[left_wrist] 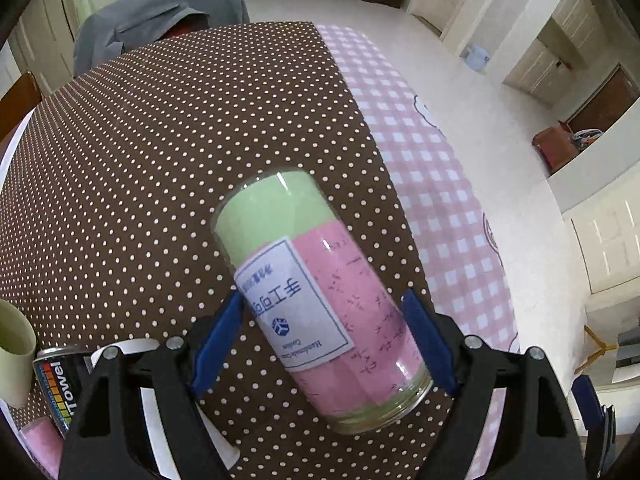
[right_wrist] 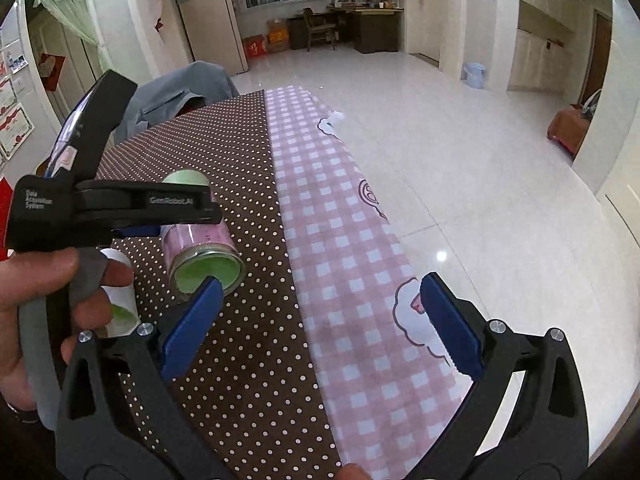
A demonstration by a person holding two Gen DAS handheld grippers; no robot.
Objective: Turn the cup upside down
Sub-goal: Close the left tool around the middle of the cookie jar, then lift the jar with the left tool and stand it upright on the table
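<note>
The cup [left_wrist: 316, 300] is a clear glass lined with green and pink paper and a white label. My left gripper [left_wrist: 324, 340] is shut on the cup and holds it tilted, on its side, above the brown dotted tablecloth [left_wrist: 160, 160]. In the right wrist view the cup [right_wrist: 206, 258] shows its green-lined open mouth toward the camera, held by the left gripper [right_wrist: 120, 208]. My right gripper [right_wrist: 320, 328] is open and empty, over the seam between the brown cloth and the pink checked cloth [right_wrist: 360, 280].
A pale green mug [left_wrist: 14, 356], a can marked "Towel" [left_wrist: 60, 384] and a white paper cup [right_wrist: 120, 304] stand at the left. A chair with a grey jacket [left_wrist: 160, 20] is at the table's far side. The table edge drops to the floor on the right.
</note>
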